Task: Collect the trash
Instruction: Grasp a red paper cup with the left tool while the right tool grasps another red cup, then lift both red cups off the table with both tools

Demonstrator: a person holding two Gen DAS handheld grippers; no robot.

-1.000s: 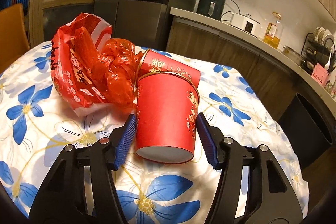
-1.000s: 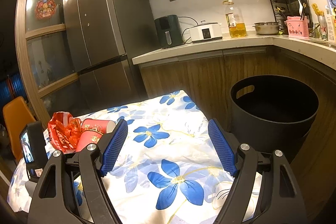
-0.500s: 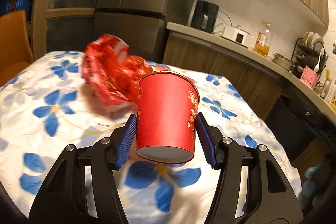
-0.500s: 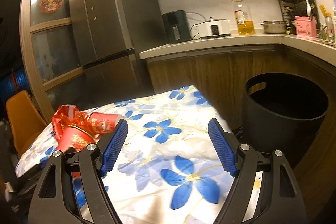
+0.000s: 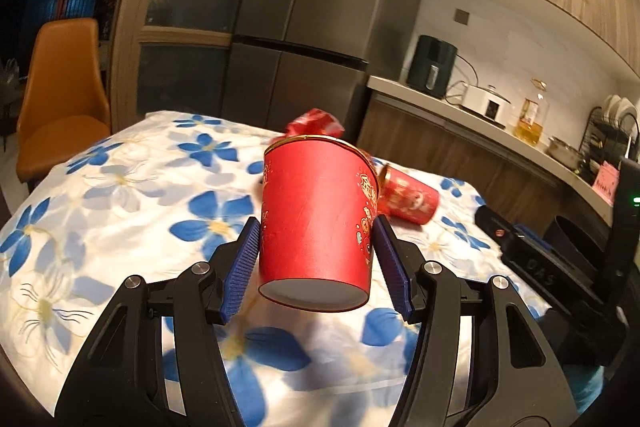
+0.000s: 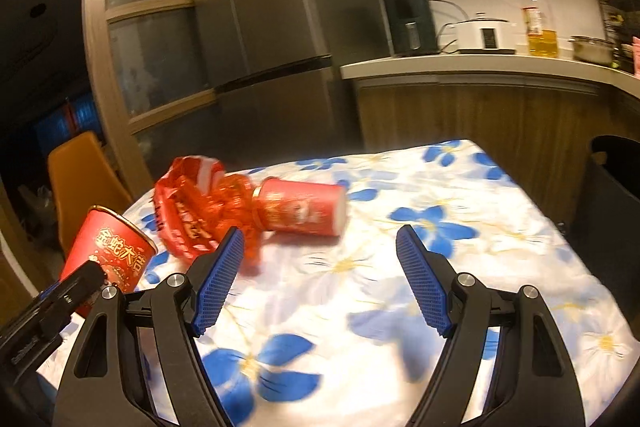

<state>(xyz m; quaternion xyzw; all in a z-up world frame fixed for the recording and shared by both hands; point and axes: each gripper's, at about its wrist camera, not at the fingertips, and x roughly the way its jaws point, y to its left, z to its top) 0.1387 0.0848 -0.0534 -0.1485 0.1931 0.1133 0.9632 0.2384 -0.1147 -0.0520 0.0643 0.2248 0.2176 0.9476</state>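
While your left gripper point(image 5: 316, 259) is clamped on the red paper cup point(image 5: 318, 223), its blue pads press the cup's two sides and carry it clear above the flowered tablecloth point(image 5: 120, 195), rim tilted away from you. Seen from the right wrist, that same cup sits at the lower left, its gold lettering facing the camera.

Your right gripper point(image 6: 320, 279) has its jaws standing wide apart with nothing between them, only cloth below. Ahead of it and to its left, a second red cup point(image 6: 300, 211) lies on its side on the table, its white base turned toward the counter. Just beside that cup's mouth is a crumpled red plastic bag point(image 6: 192, 203); the two look to be touching, though blur makes that hard to confirm.

A black bin point(image 6: 612, 195) stands off the table's right edge, below the kitchen counter point(image 6: 480, 67). An orange chair point(image 5: 60, 99) stands at the table's far left side, and a dark fridge point(image 5: 304, 27) rises behind the table.
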